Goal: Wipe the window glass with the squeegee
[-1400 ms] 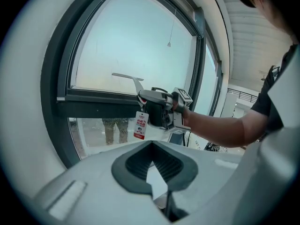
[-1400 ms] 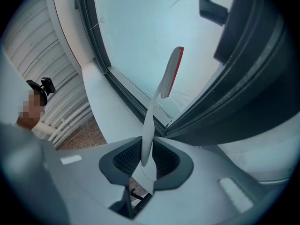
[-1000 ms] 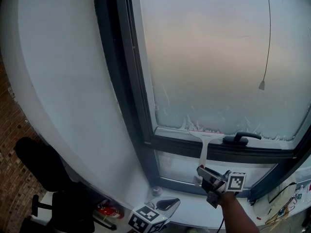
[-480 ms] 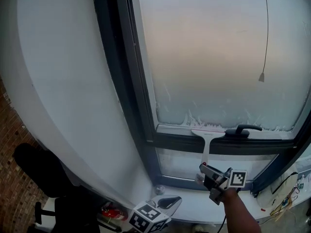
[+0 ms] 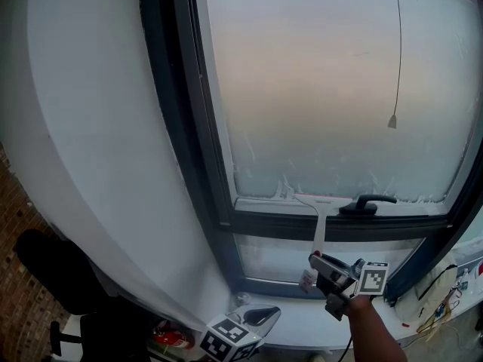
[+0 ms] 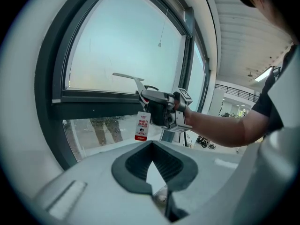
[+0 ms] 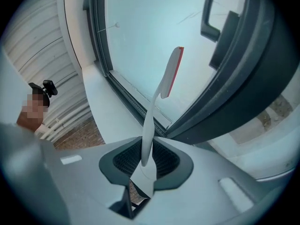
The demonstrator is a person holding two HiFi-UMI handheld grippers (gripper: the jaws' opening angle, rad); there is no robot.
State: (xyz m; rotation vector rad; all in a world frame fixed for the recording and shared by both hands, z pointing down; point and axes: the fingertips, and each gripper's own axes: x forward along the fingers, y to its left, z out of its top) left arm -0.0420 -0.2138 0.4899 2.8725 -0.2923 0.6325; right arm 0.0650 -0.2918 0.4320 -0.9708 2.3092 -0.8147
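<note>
While my right gripper [image 5: 326,268], low in the frame's centre, has its fingers clamped on the squeegee [image 5: 318,228], its handle runs straight up to the blade at the window glass [image 5: 317,89] bottom edge, and my left gripper [image 5: 260,315], lower left, sits closed and empty.

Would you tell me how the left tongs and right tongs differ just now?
The right tongs are shut on the squeegee handle; the left tongs are shut on nothing. The right tongs sit higher, by the window frame; the left tongs hang lower, at the sill's edge. Both carry a marker cube.
</note>
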